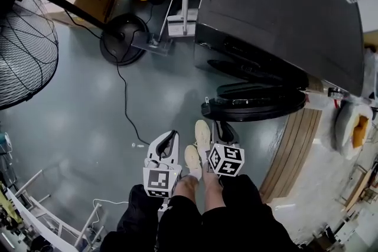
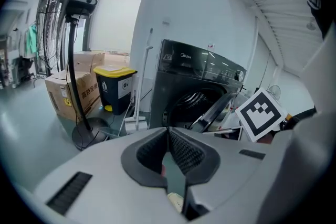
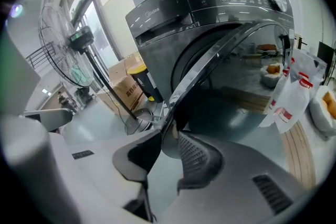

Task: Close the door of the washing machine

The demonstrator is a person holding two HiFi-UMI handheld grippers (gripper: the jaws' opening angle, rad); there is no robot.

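The person's legs in dark clothing (image 1: 195, 218) and pale shoes (image 1: 198, 147) occupy the 6 o'clock edge of the head view, standing on the grey-green smooth floor (image 1: 88, 115).

The left gripper (image 1: 170, 137) (image 2: 168, 131) sits just beside the shoes at their 9 o'clock. Its jaws are fully together at the tips, with nothing between them.

The right gripper (image 1: 223, 127) (image 3: 167, 136) sits at 3 o'clock of the shoes. Its jaws stand partly apart and clamp nothing. The door rim meets the gap at the tips; contact cannot be confirmed.

The round dark glass door with chrome rim (image 1: 254, 104) (image 3: 210, 68) (image 2: 218, 107) is swung open, at 1 o'clock of the right gripper. The dark grey front-loading washing machine (image 1: 277, 9) lies behind it at 12 o'clock.

A black pedestal fan (image 1: 23, 38) stands at 9 o'clock.
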